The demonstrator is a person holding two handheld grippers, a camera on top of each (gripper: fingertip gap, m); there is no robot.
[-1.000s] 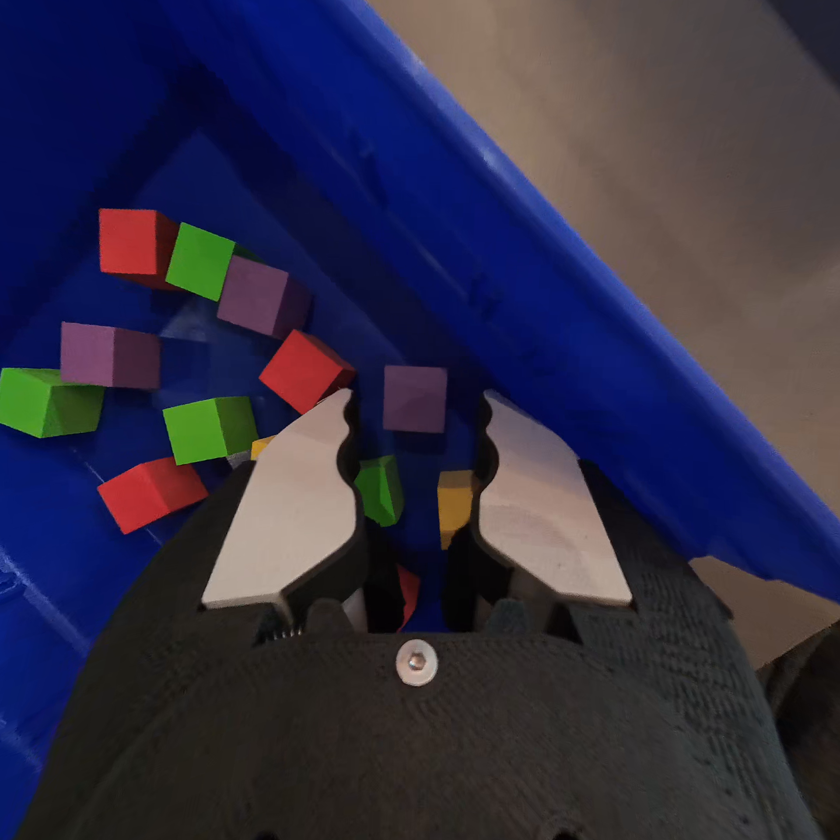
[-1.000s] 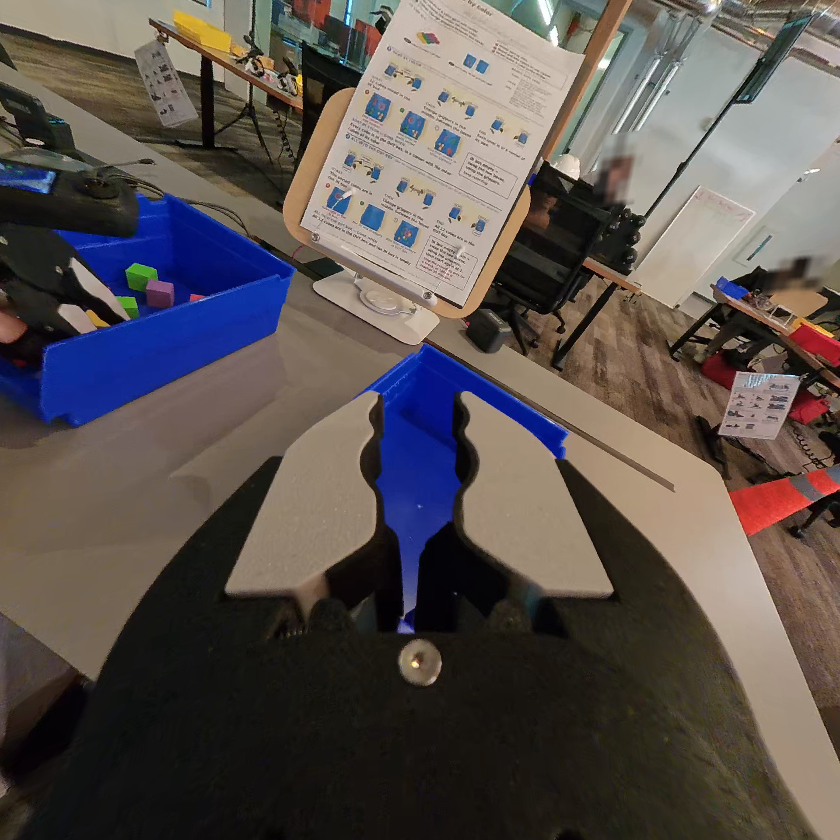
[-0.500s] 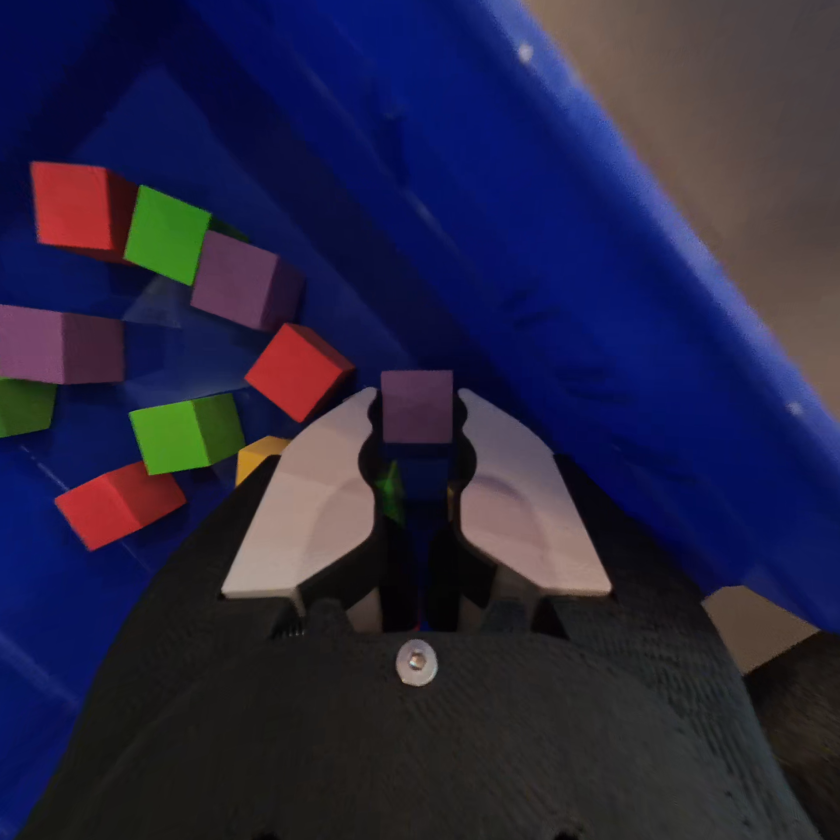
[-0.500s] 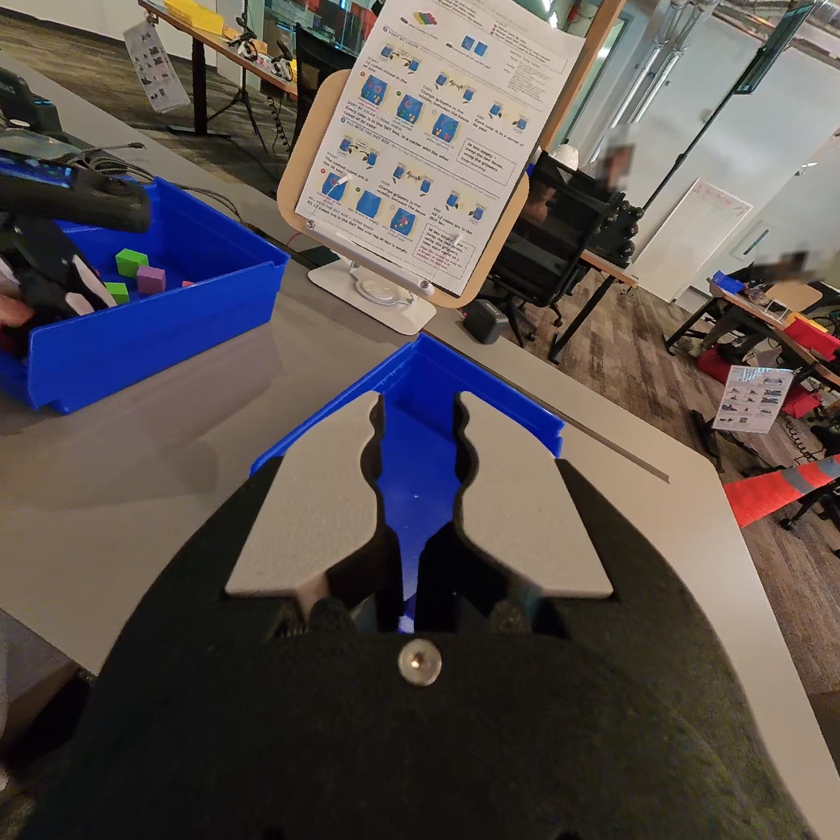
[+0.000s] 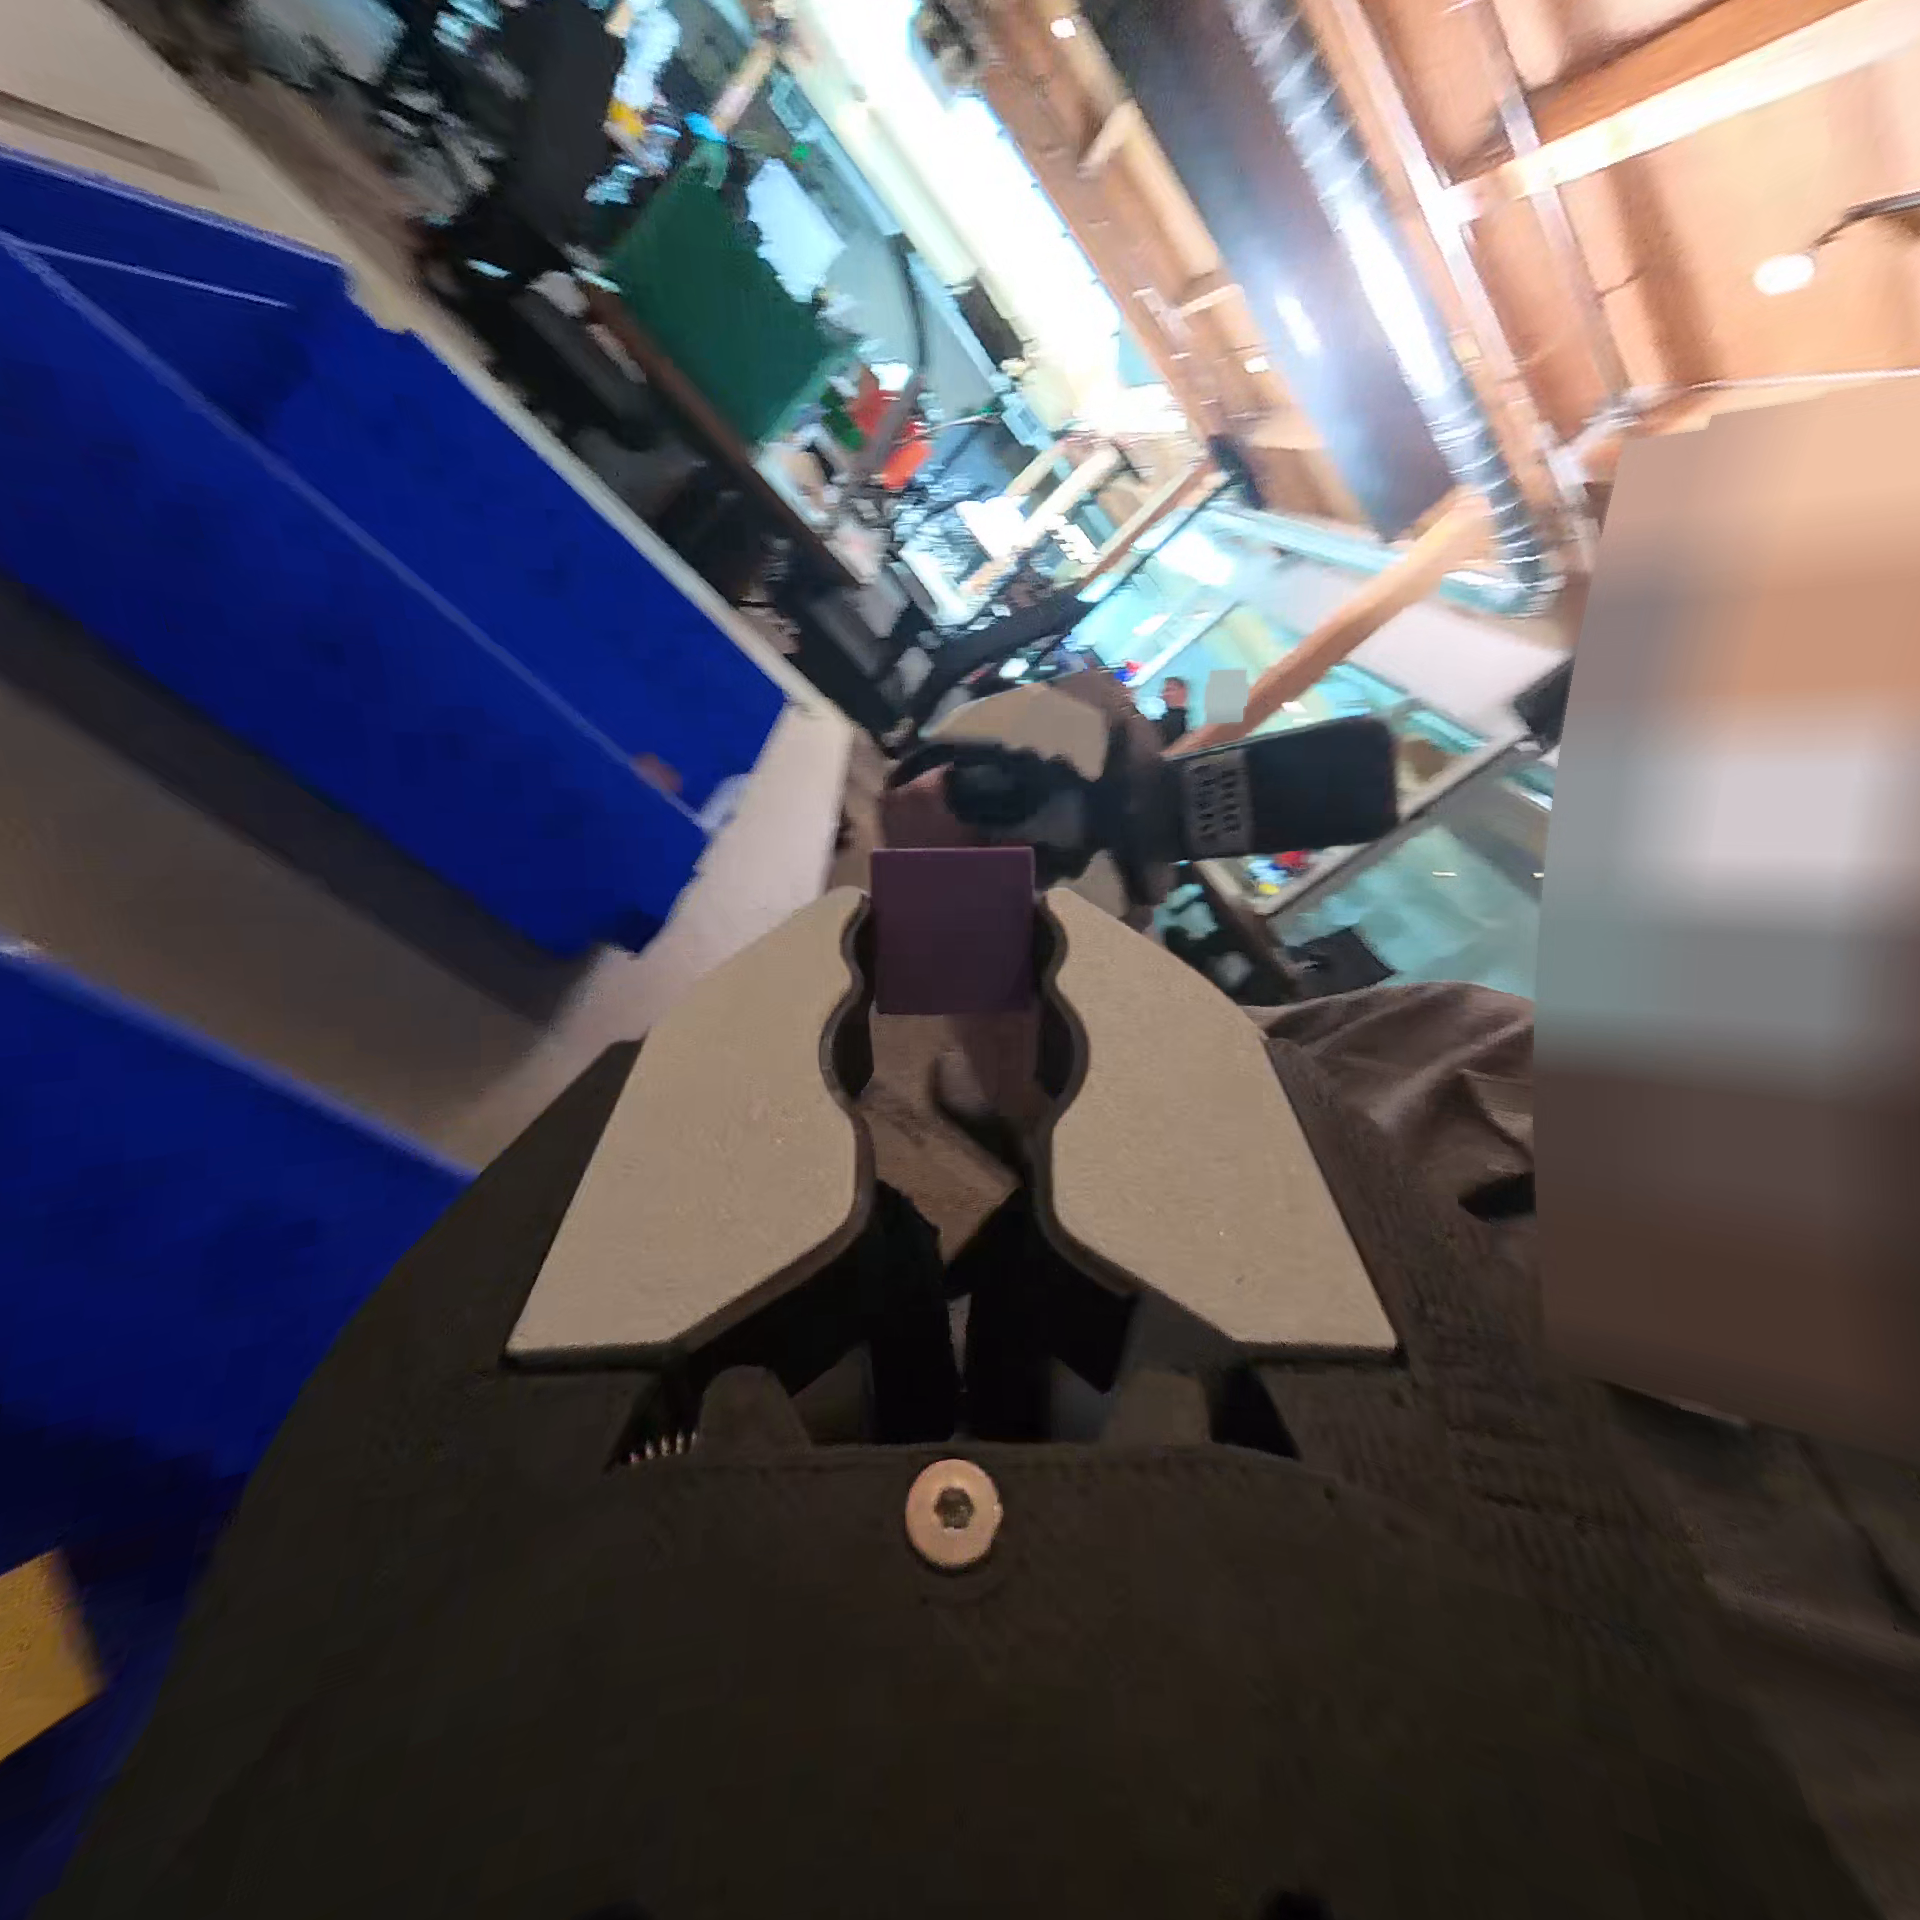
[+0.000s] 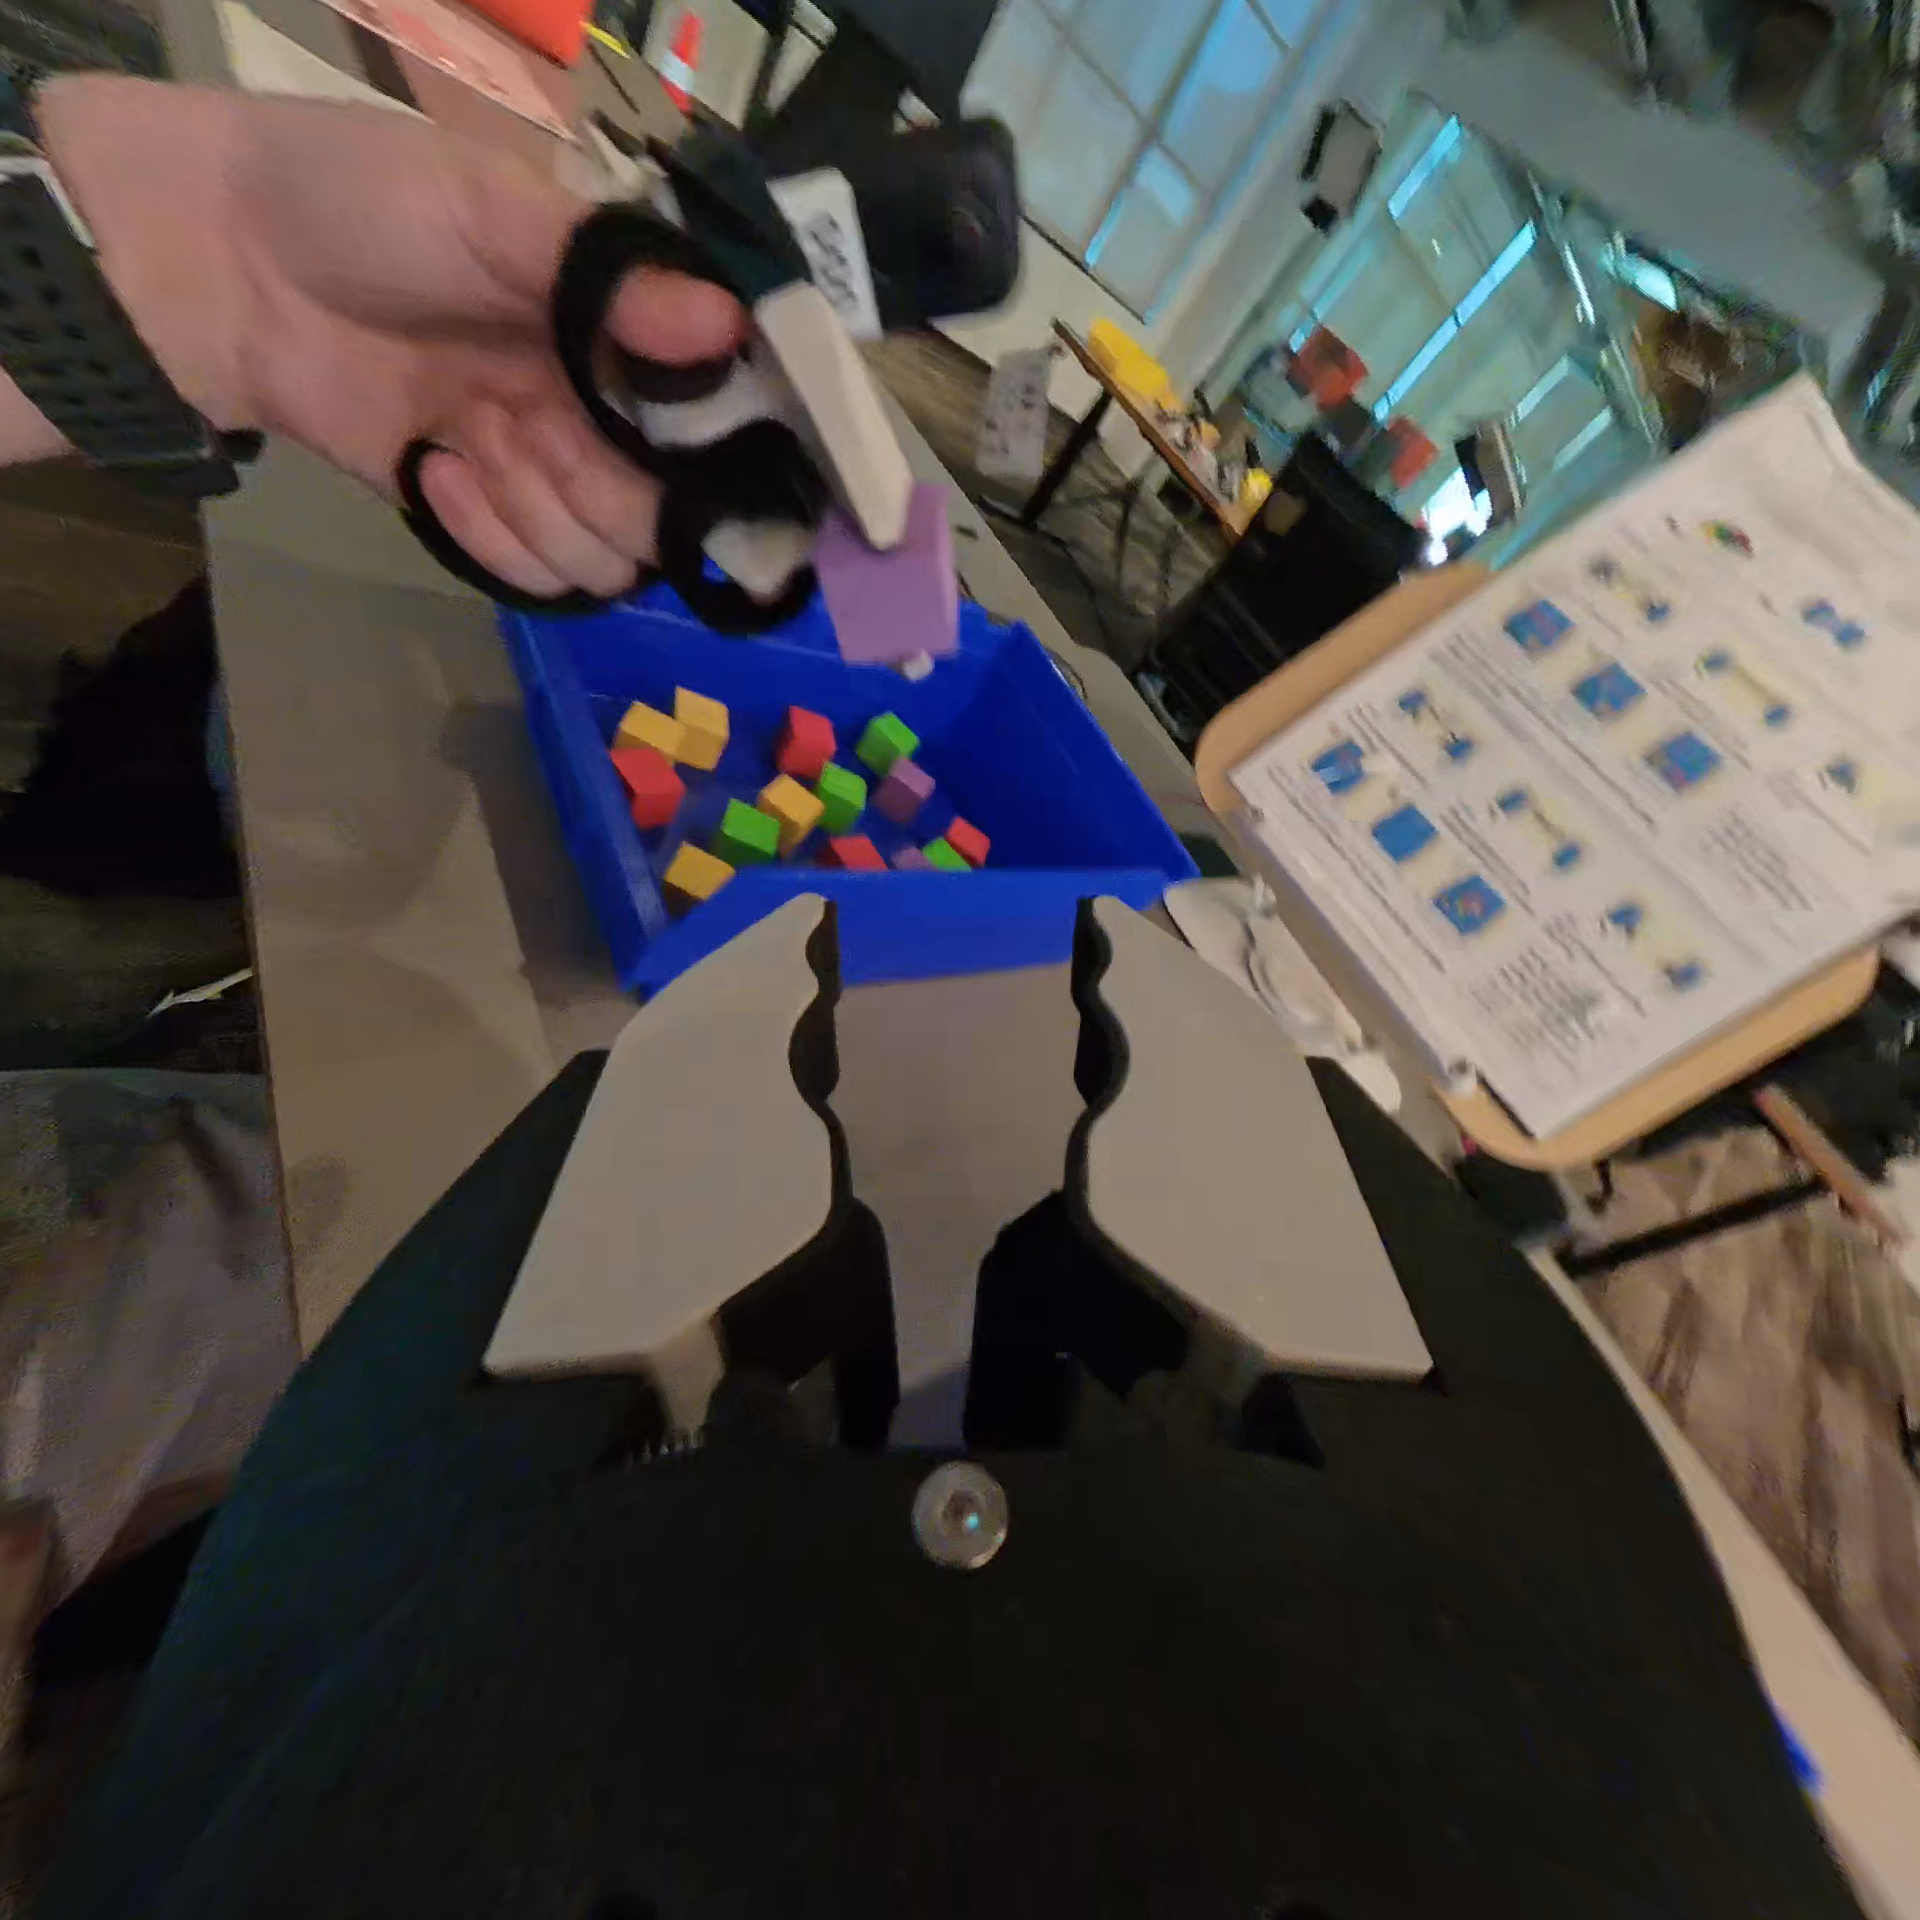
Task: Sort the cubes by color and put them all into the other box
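My left gripper (image 5: 953, 914) is shut on a purple cube (image 5: 953, 940) and holds it in the air, tilted. In the right wrist view a hand (image 6: 343, 312) holds this left gripper (image 6: 883, 535) with the purple cube (image 6: 891, 592) above the far rim of a blue bin (image 6: 904, 940). The bin holds several red, green, yellow and purple cubes (image 6: 790, 800). My right gripper (image 6: 951, 930) is open and empty, over the grey table just in front of that bin. It also shows farther off in the left wrist view (image 5: 1023, 774), beyond the purple cube.
A blue bin (image 5: 364, 623) lies to the left in the left wrist view, and a nearer blue bin (image 5: 156, 1195) with a yellow cube (image 5: 31, 1642) sits at the lower left. An instruction sheet on a wooden stand (image 6: 1558, 810) is to the right of the cube bin.
My left gripper closed on the purple cube in the bin and lifted it out, swinging up. My right gripper turned left from the empty blue bin toward the cube bin and opened wider.
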